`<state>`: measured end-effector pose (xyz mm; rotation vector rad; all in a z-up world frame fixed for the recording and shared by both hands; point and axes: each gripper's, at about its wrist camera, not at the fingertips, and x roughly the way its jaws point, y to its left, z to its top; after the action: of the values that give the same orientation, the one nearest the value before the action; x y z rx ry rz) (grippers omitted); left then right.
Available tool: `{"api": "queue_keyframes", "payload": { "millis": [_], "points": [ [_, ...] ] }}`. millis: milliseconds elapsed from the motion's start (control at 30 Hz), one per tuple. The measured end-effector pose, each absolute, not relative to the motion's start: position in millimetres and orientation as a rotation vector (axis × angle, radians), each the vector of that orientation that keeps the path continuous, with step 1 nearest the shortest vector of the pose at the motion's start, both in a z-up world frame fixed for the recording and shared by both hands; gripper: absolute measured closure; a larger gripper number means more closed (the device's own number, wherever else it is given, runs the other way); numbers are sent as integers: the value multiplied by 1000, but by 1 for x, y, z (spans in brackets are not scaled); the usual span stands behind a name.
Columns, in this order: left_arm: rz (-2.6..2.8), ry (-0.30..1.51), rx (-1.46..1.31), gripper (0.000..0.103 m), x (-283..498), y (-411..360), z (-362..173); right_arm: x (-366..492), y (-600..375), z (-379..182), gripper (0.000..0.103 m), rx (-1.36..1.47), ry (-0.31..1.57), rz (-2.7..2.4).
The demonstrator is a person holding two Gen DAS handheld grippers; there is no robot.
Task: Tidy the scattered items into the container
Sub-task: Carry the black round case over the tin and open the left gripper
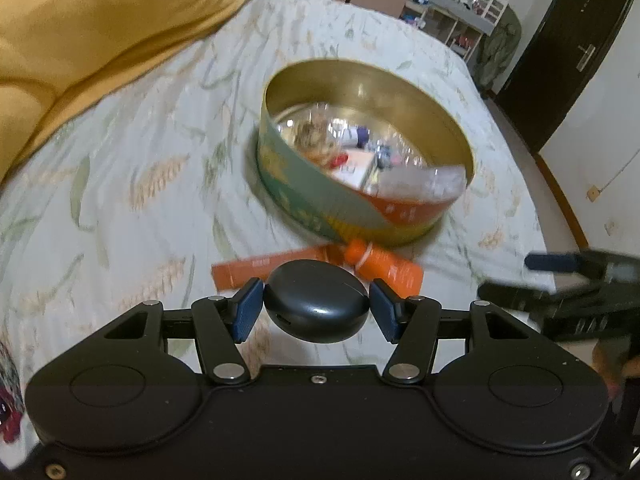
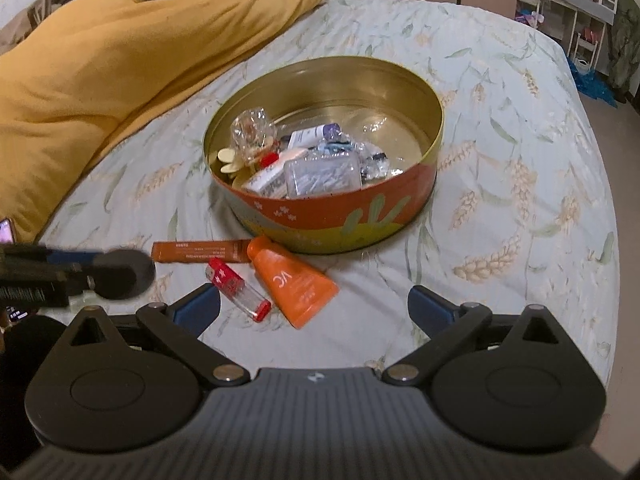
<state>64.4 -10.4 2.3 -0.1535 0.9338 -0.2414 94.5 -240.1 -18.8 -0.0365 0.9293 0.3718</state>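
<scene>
Left wrist view: the left tongs (image 1: 316, 306) are clamped on a black oval case (image 1: 316, 300), held near the round tin (image 1: 360, 208) on the bed (image 1: 140, 140).

Right wrist view: the right tongs (image 2: 314, 310) stand apart, empty, over an orange tube (image 2: 294, 280) and a red-capped bottle (image 2: 238, 290) lying just before the tin (image 2: 332, 216).

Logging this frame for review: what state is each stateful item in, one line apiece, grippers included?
Left gripper: shut on the black case.
Black case: lid closed, held off the bed.
Right gripper: open, empty.
Round tin: lid off, partly filled.
Orange tube: capped, lying on the bed beside the tin.
Orange box: lying flat on the bed.
Red-capped clear container: lying on its side.
</scene>
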Motion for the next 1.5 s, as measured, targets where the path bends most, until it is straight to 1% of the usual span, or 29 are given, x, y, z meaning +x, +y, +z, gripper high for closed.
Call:
{"api": "queue_keyframes", "payload": {
  "millis": [367,633,967,1233,1267,1300,1367,1433,1500],
  "points": [
    [-254,846,-134,48,93,-17,37,92,-237,-31,0,-55,954,393],
    [-263,806,-108,48,127,-29,54,98,-235,-43,0,-76,978,407],
    [-291,814,-67,48,178,-61,55,105,-223,-55,0,-58,1002,428],
    [-270,810,-99,47,208,-70,48,103,-213,-60,0,-62,1014,444],
    [-261,814,-105,45,211,-69,47,103,-212,-60,0,-62,1016,443],
    [-252,817,-110,26,214,-68,47,103,-212,-60,0,-60,1018,441],
    [-242,799,-120,2,213,-64,49,104,-210,-59,0,-52,1020,435],
    [-241,768,-108,2,207,-59,52,105,-208,-58,0,-43,1018,434],
    [-248,775,-99,2,204,-52,53,105,-207,-57,0,-27,1020,428]
  ]
}}
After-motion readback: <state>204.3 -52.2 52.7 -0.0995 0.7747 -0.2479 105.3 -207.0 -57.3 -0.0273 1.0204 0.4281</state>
